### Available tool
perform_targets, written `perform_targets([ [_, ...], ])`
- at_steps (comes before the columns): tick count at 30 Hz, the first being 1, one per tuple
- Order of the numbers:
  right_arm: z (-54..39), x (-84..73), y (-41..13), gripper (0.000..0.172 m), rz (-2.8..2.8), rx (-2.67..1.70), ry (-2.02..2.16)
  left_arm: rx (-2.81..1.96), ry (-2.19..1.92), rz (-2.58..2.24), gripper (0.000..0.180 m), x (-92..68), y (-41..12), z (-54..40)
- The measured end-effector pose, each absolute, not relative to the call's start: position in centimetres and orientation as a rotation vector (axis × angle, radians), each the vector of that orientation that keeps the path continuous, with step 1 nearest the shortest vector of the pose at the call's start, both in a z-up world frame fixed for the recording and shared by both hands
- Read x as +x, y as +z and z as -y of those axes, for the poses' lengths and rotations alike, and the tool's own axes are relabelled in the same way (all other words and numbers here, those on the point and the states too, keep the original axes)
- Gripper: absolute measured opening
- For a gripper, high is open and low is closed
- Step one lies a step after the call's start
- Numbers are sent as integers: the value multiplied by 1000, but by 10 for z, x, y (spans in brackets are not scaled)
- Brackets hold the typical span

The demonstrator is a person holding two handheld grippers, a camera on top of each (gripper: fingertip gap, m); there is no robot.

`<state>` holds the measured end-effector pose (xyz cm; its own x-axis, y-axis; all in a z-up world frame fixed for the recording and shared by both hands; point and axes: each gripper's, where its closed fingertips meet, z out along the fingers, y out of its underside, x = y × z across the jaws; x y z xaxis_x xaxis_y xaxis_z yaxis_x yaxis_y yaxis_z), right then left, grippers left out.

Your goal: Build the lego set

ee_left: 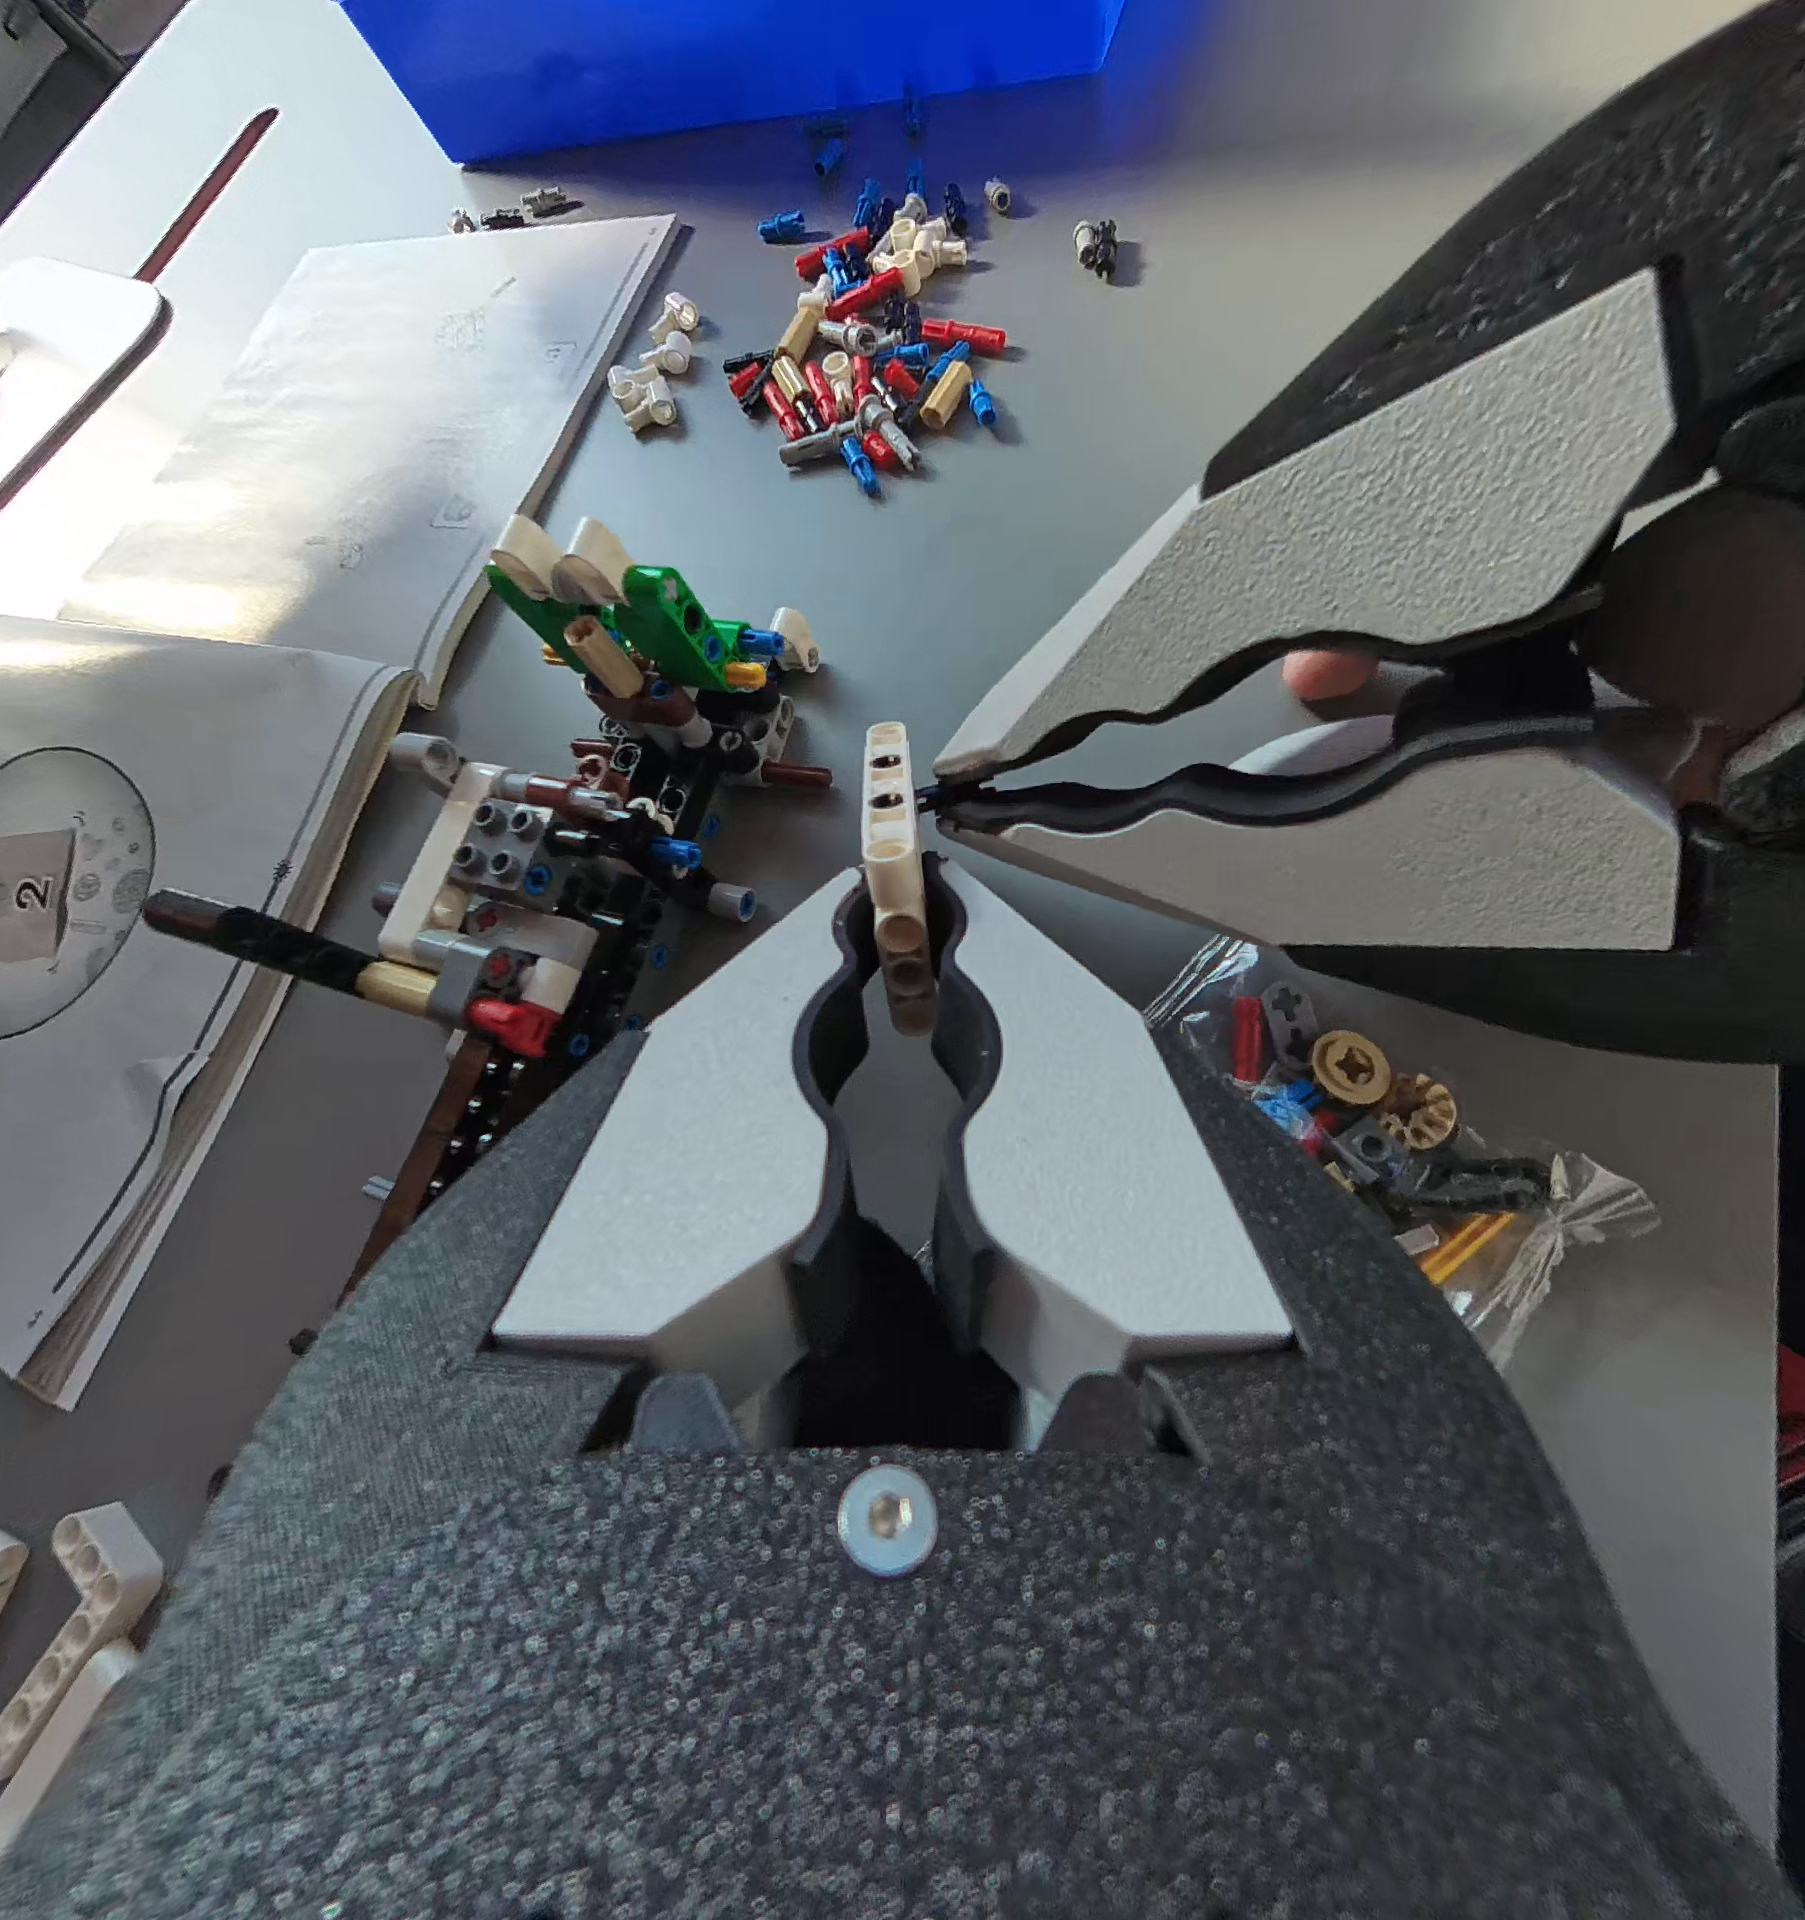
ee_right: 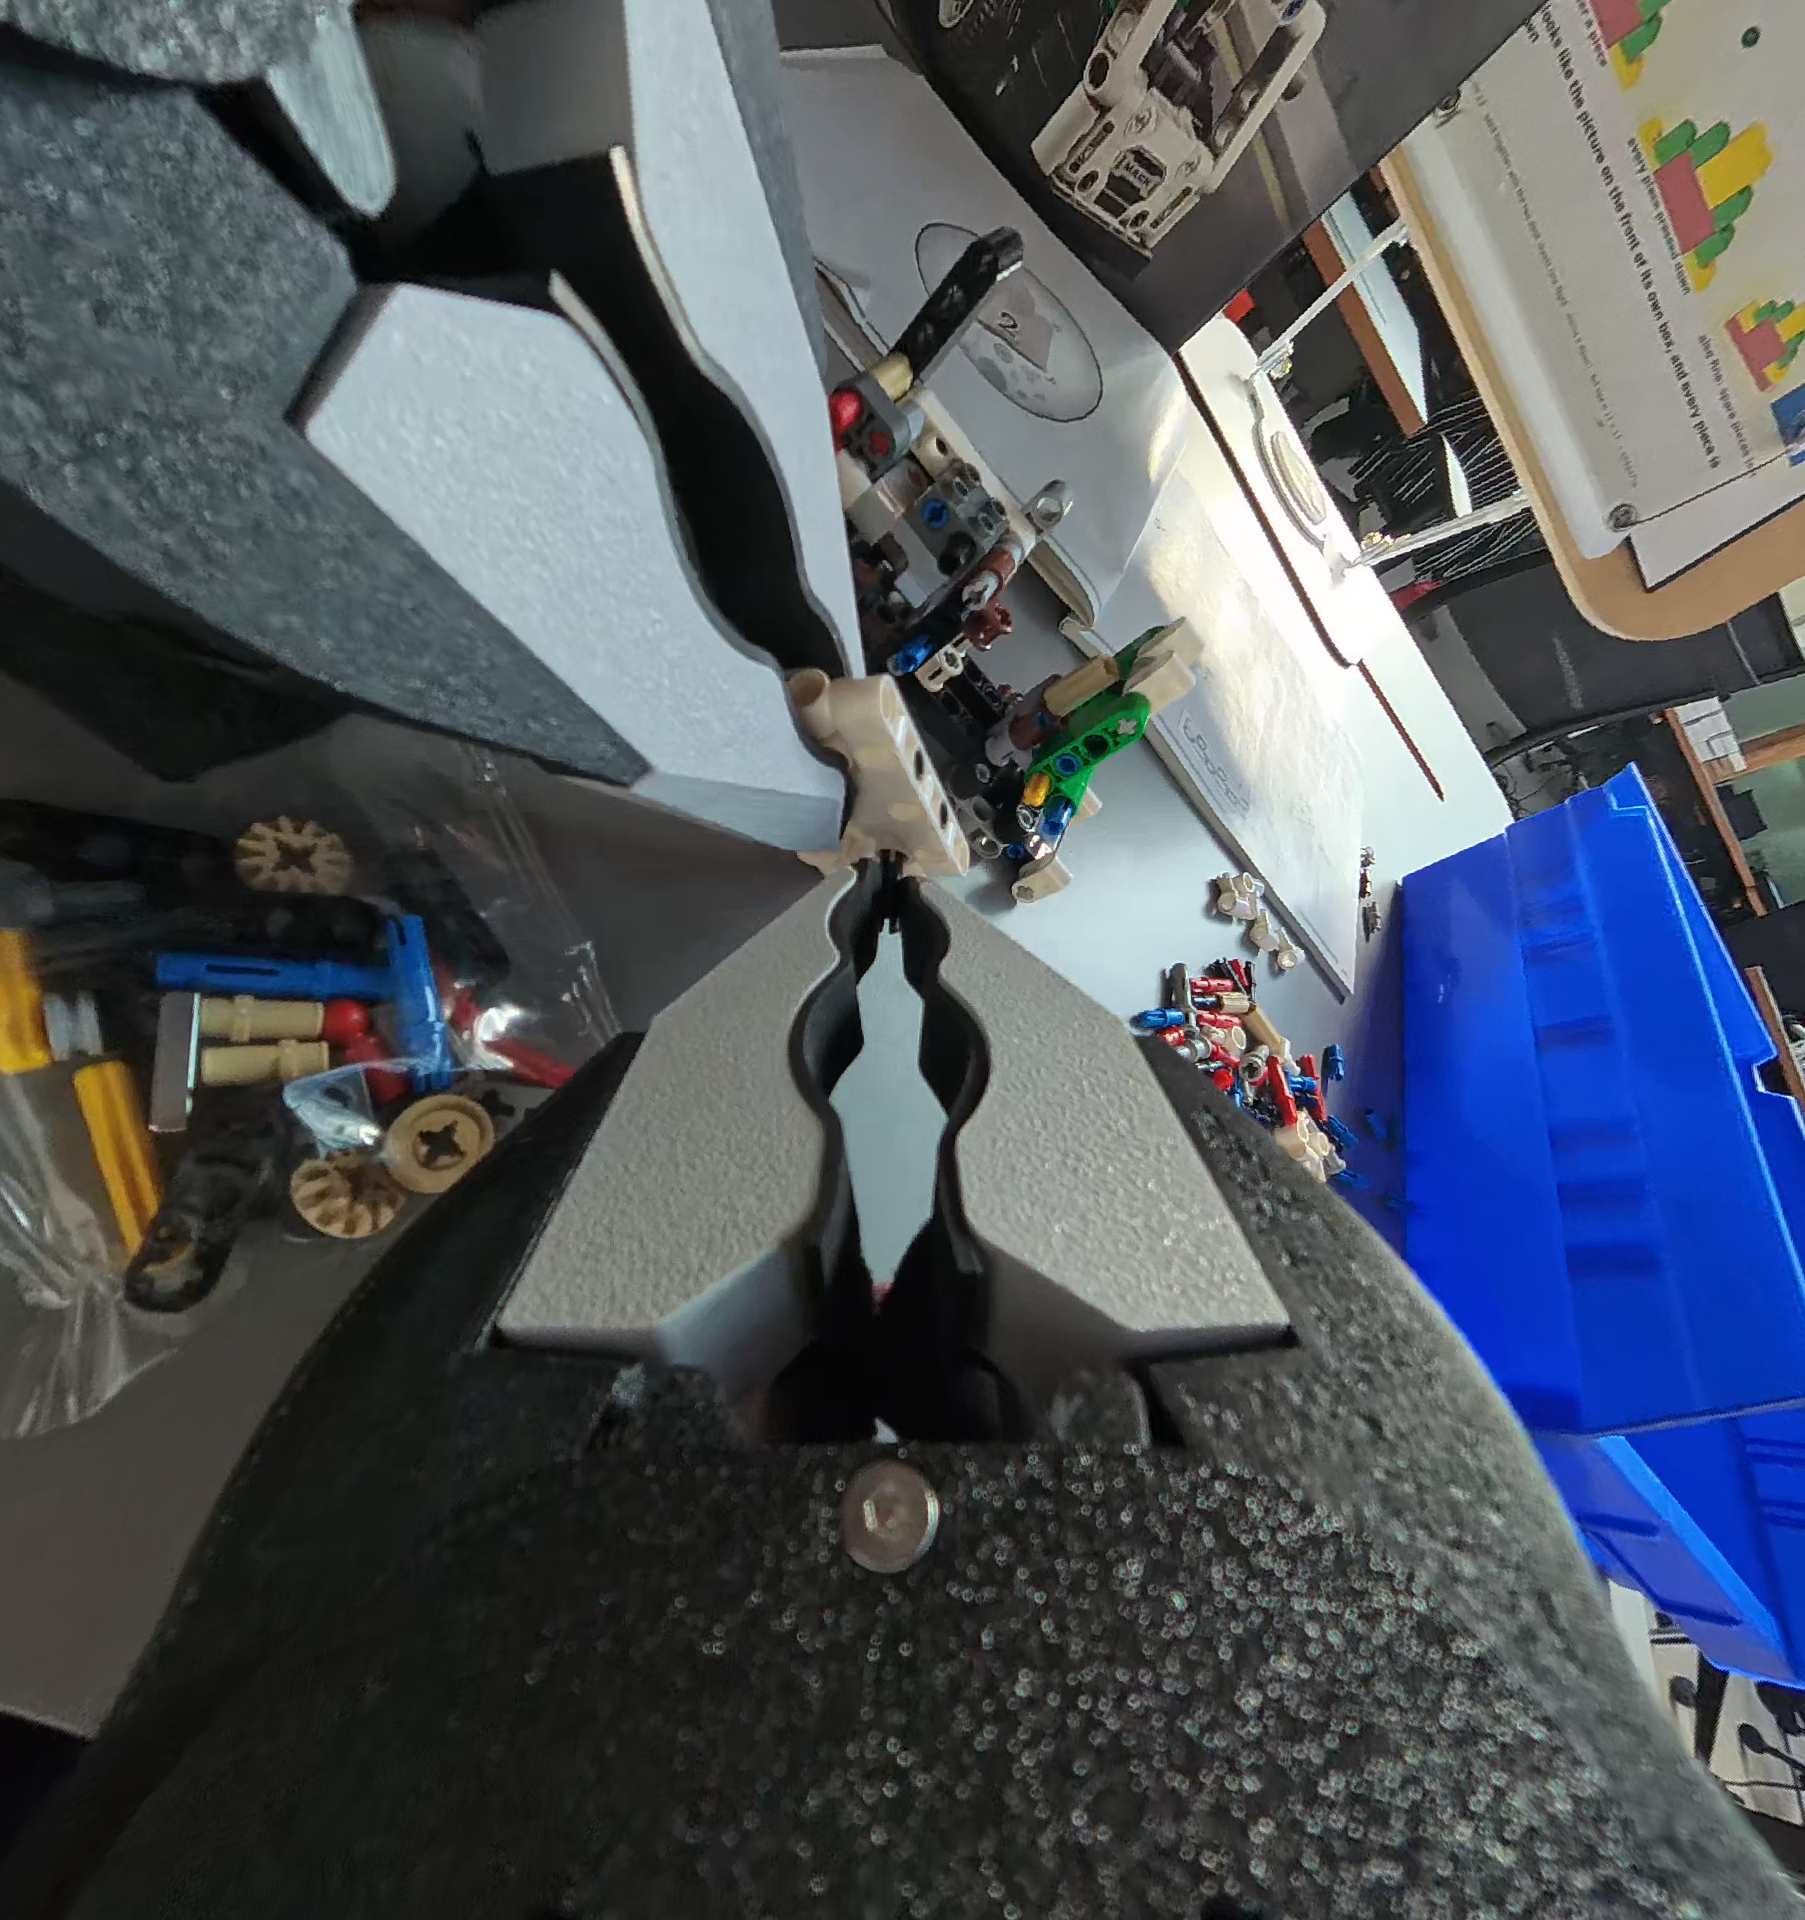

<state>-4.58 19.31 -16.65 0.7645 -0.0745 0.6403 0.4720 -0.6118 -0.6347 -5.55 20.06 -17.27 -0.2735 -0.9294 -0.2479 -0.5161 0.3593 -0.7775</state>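
Beam (ee_left: 893, 831) front and centre: my left gripper (ee_left: 903, 914) has its fingers clenched on the near end of this cream holed bar, which points straight out along them, away from the camera, held up above the worktop (ee_left: 1137, 436). In from the right comes my right gripper (ee_right: 887, 883), fingers pinched on a small black pin (ee_left: 942, 795), the pin's tip right at the beam's side face, square across its long axis, about level with a middle hole. Whether the pin is seated, I cannot tell. Half-built model (ee_left: 565, 831) lies just left of the beam, bagged parts (ee_left: 1397, 1132) just right.
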Motion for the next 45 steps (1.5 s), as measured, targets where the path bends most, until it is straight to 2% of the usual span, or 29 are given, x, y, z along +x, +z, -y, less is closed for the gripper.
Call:
perform_targets([
  [7,-194,-46,-165,1,377,-2021,-941,-1244,-740,-1927,4,-56,-173,-198],
  [19,-196,-47,-163,6,371,-2023,-875,-1333,-856,-1929,4,-56,-173,-199],
  [22,-193,-49,-163,2,401,-2016,-871,-1347,-874,-1930,4,-56,-173,-200],
  [31,-189,-46,-168,3,411,-2072,-845,-1427,-998,-1951,4,-57,-173,-198],
  [45,-187,-55,-167,2,387,-2089,-777,-1301,-928,-1994,4,-57,-173,-193],
])
